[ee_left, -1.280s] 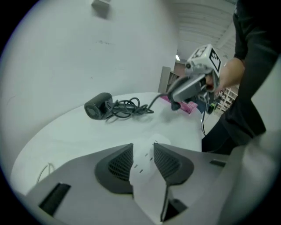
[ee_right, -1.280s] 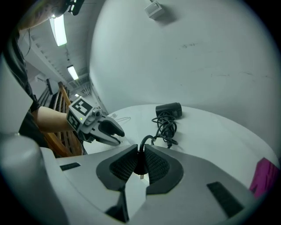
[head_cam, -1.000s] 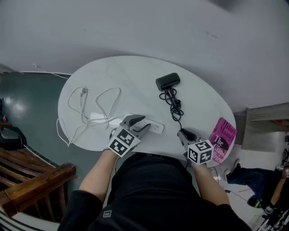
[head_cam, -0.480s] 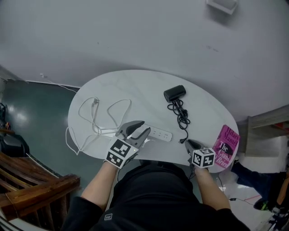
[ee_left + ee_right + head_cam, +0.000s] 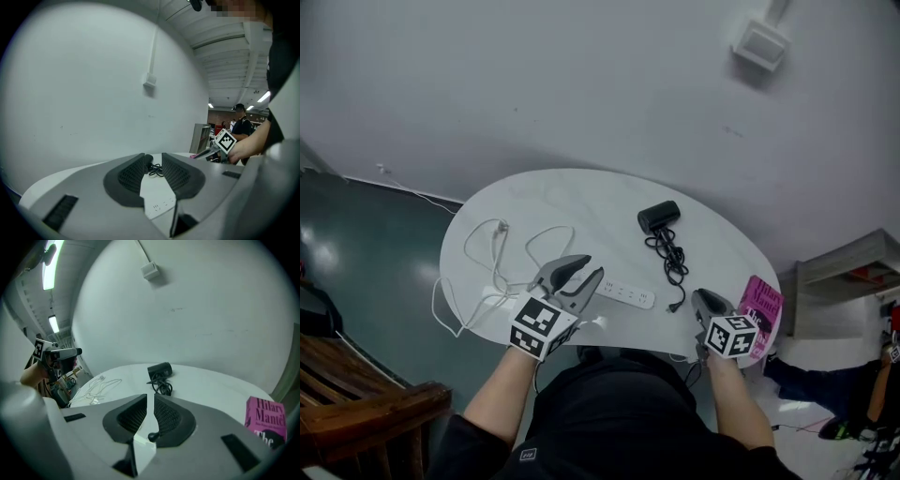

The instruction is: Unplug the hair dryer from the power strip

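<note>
The black hair dryer's (image 5: 659, 217) small plug (image 5: 675, 306), likely light and rigid, suits pinching across its body; the left gripper (image 5: 589, 265), jaws just closing partway, and the near-closed right gripper (image 5: 698, 294) hold nothing.

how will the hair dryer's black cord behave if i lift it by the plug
Probably floppy: the cord lies in loose tangled loops, so it should sag and uncoil. It likely tugs the hair dryer only once taut. Its plug lies apart from the power strip, so nothing should anchor it.
</note>
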### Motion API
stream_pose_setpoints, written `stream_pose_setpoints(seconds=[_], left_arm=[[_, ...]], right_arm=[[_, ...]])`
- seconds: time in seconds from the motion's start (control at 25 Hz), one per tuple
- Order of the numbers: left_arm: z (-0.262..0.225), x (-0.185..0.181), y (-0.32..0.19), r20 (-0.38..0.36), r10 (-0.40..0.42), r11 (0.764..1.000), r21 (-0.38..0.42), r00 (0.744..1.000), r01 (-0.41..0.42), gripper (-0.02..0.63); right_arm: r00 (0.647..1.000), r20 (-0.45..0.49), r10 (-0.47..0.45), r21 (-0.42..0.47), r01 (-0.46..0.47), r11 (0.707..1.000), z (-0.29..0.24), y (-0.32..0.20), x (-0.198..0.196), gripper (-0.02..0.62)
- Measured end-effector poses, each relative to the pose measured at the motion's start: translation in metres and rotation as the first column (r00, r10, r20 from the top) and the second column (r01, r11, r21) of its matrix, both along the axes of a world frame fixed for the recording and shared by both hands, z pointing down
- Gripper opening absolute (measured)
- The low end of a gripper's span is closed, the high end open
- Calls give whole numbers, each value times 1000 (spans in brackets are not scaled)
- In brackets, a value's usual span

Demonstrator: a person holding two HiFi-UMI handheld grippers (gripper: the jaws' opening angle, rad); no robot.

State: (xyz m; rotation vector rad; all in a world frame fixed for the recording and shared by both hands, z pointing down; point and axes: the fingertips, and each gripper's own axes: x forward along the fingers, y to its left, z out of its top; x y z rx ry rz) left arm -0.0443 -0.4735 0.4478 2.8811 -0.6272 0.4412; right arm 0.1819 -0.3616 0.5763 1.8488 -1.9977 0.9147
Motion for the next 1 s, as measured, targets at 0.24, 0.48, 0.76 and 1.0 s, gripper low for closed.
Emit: stream_pose_setpoints(seconds=[0.24,0.48,0.76,1.0], left_arm=[[-35,1,-14,-4,-42,997,60,999,42,114],[-83,27,-29,-27,-97,989,107,995,100,101],[-137,65,-28,-150,-126,974,169,981,151,87],[-153,65,-31,-193,-197,947,216,961,238,75]], right_arm=[[999,-11,-45,187,46,981,-80,-42,1,61],[985,-12,-170,338,164,927,-162,-73,-8,52],[974,-63,-220,548,217,808,-257,-77,4,40],[977,-155,-146,658,212,722,-306,-60,26,35]])
